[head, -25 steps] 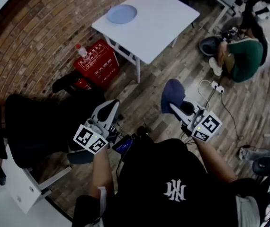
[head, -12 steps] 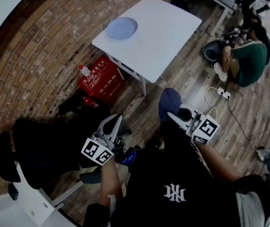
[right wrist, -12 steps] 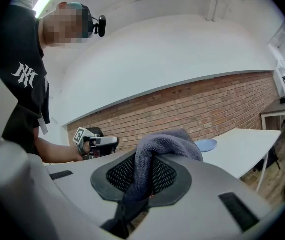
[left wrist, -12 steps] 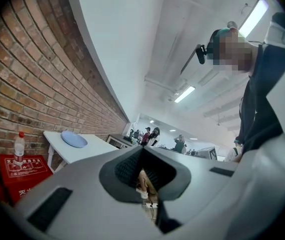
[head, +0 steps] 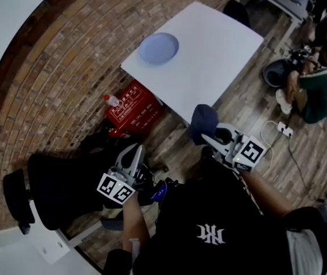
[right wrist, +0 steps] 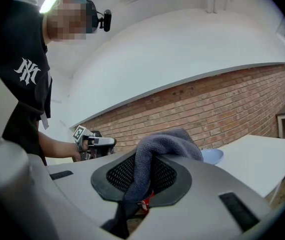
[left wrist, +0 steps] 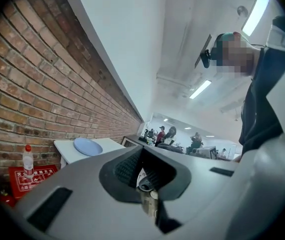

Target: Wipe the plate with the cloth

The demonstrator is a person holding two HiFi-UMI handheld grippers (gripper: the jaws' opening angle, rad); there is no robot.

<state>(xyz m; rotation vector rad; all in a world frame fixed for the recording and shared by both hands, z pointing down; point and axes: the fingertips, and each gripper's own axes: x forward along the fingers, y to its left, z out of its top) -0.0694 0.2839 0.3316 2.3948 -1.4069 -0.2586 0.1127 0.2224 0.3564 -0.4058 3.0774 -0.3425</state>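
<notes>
The right tongs (head: 205,135) clamp the cloth (head: 203,118), plate (head: 158,48) on the table (head: 221,44)

Plate (head: 158,48): lying on the white table (head: 221,50), upper middle of the frame.
Cloth (head: 203,121): hanging bunched from the right gripper (head: 211,137) — just right of centre.
Left gripper (head: 135,152): pointing up-frame, lower left.
Red crate (head: 133,112): sitting beside the table — left of centre.

Plate (head: 158,47) on table (head: 221,50), 12 o'clock. Crate (head: 133,112) on floor, 11 o'clock, bottle (head: 111,101) at its left end. Seated person (head: 317,90), 2 o'clock.
</notes>
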